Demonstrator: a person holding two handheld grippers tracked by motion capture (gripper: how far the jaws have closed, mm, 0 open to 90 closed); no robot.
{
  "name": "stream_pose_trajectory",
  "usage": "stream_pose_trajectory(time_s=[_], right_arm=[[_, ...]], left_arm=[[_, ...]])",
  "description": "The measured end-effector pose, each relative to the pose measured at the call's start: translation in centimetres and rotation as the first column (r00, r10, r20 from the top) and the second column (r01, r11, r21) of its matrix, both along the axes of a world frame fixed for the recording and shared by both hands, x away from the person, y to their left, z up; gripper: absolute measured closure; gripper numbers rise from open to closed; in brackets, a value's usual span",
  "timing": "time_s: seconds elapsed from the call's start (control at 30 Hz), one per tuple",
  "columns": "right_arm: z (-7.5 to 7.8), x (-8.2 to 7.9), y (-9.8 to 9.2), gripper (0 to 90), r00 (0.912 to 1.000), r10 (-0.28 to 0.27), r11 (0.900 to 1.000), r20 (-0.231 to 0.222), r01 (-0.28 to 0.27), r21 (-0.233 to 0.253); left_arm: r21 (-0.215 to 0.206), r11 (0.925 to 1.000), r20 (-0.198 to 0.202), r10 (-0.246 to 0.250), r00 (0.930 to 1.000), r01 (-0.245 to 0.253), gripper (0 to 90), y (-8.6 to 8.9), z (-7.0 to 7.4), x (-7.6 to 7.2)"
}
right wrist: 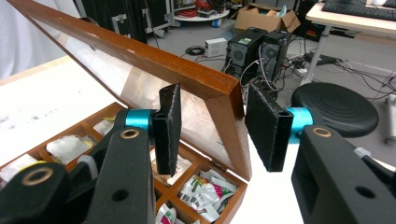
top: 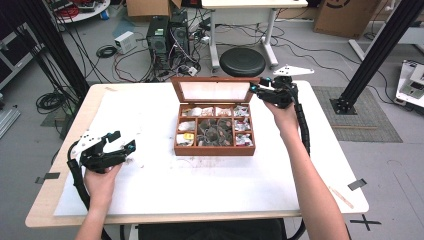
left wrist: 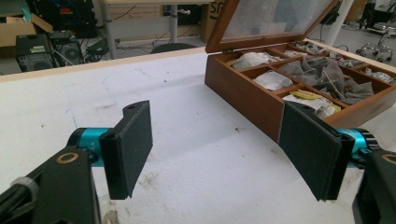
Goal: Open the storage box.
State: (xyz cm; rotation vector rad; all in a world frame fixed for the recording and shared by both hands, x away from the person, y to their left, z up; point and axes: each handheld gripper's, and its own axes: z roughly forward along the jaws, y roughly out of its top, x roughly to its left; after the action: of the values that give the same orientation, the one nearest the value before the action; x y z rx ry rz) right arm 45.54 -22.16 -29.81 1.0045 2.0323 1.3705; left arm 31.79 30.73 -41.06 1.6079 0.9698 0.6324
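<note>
The wooden box [top: 214,145] stands mid-bench with its lid [right wrist: 140,60] raised, whose corner lies between the right gripper's [right wrist: 212,128] open jaws, while the left gripper [top: 122,141] waits open, well left of the box

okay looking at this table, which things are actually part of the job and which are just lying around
Part of the job:
- wooden box with its compartments of packets
- box lid, standing open, its corner between the open jaws of the right gripper
- left gripper, open, apart from the box

Lying about:
- black stool
- computer towers
- cardboard boxes
</note>
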Motion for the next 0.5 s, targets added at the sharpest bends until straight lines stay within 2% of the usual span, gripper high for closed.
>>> stream_pose_trajectory(time_s=[0.07,0.23,0.5], right_arm=[[0.1,0.2,0.0,57.1,1.0000,-0.003,1.000,-0.002,0.003,0.000],[0.3,0.7,0.1,57.1,0.9999,-0.008,1.000,-0.006,0.008,0.005],[0.4,1.4,0.2,57.1,0.9997,-0.019,0.999,-0.013,0.019,0.026]], left_arm=[[-0.004,1.0000,-0.001,-0.001,1.0000,0.001,26.2,0.1,0.0,0.0],[-0.068,0.9976,-0.015,-0.013,0.9998,0.012,26.2,0.3,-0.1,0.1],[-0.061,0.9981,-0.025,-0.014,0.9996,0.012,26.2,0.4,-0.2,0.2]])
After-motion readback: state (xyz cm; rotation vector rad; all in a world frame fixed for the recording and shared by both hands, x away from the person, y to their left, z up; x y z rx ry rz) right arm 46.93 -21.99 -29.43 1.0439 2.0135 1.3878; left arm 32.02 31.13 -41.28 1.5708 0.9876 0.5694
